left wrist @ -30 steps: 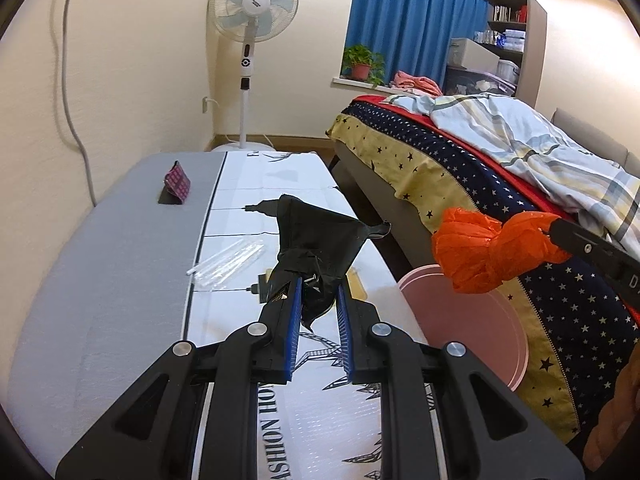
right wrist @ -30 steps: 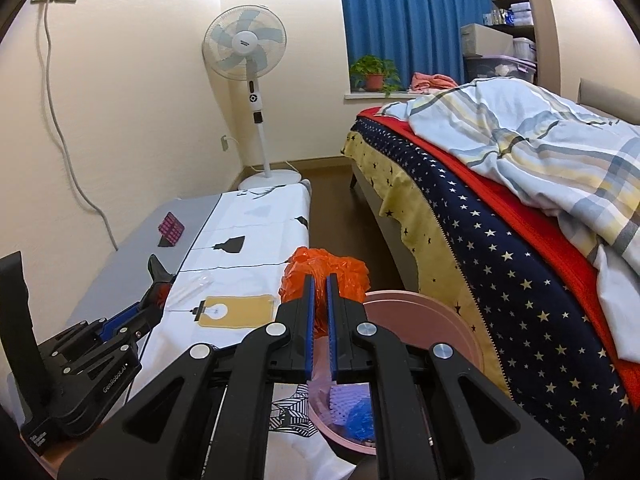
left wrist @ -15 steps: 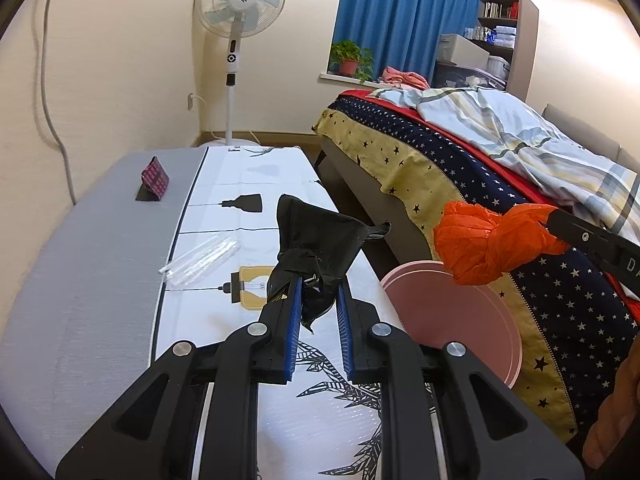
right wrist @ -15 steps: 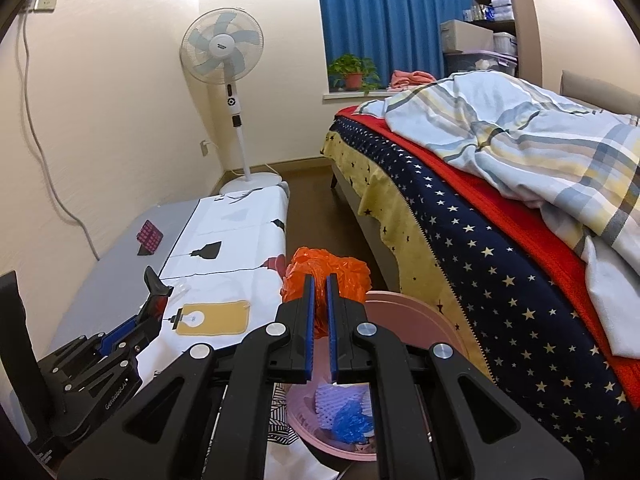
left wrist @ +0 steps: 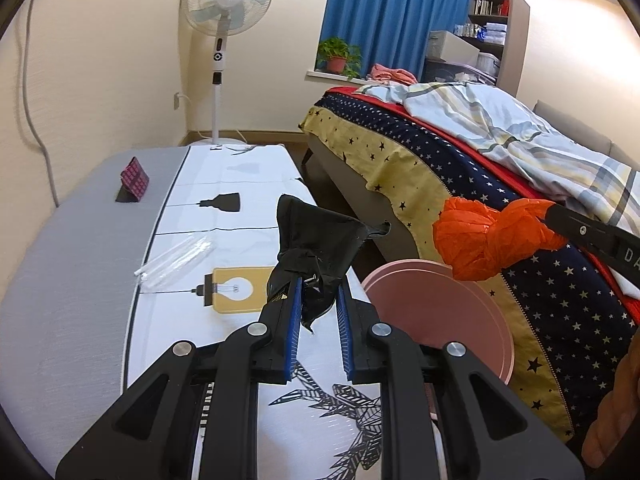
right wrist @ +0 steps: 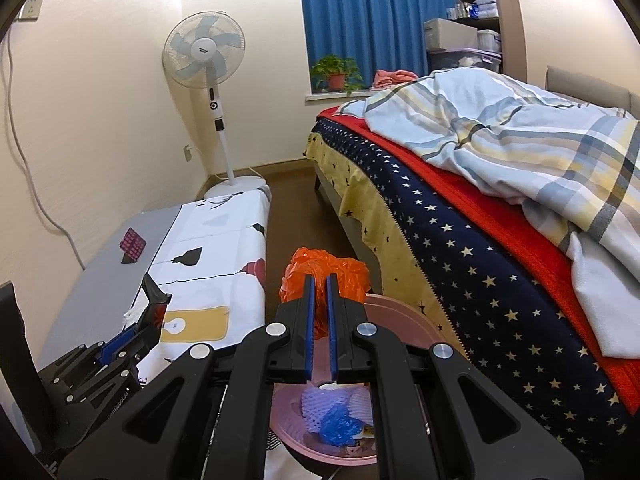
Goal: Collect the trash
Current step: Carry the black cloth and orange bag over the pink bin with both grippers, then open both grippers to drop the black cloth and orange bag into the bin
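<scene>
Black crumpled plastic bag [left wrist: 320, 248] is pinched in my left gripper [left wrist: 318, 300], blue pads [left wrist: 294, 320] clamped on its lower end, the rest of it sticking up above the desk [left wrist: 80, 280]. Orange plastic bag [right wrist: 324, 276] is pinched in my right gripper [right wrist: 318, 300], jaws pressed nearly together on it; from the left wrist view the orange bag [left wrist: 488, 236] hangs in the air just above the far rim of the pink bin [left wrist: 448, 312]. From the right wrist view the bin [right wrist: 404, 316] sits on the floor between the desk and the bed [right wrist: 460, 240], right under the gripper, with white foam netting [right wrist: 316, 408] and a blue wrapper [right wrist: 340, 426] already inside. Left gripper [right wrist: 132, 336] shows at lower left of the right wrist view, over the desk edge, bag end [right wrist: 154, 300] poking up from it. On the desk: printed white cloth [left wrist: 224, 216] on the bin side, bare grey surface on the wall side, a clear plastic wrapper [left wrist: 176, 260] lying flat on the cloth near the bulb print, and a small pink-patterned card [left wrist: 136, 174] propped on the grey part, well apart from both grippers. Standing fan [left wrist: 226, 4] in the corner behind the desk, blue curtain [left wrist: 392, 20] and potted plant [left wrist: 340, 54] at the window.
</scene>
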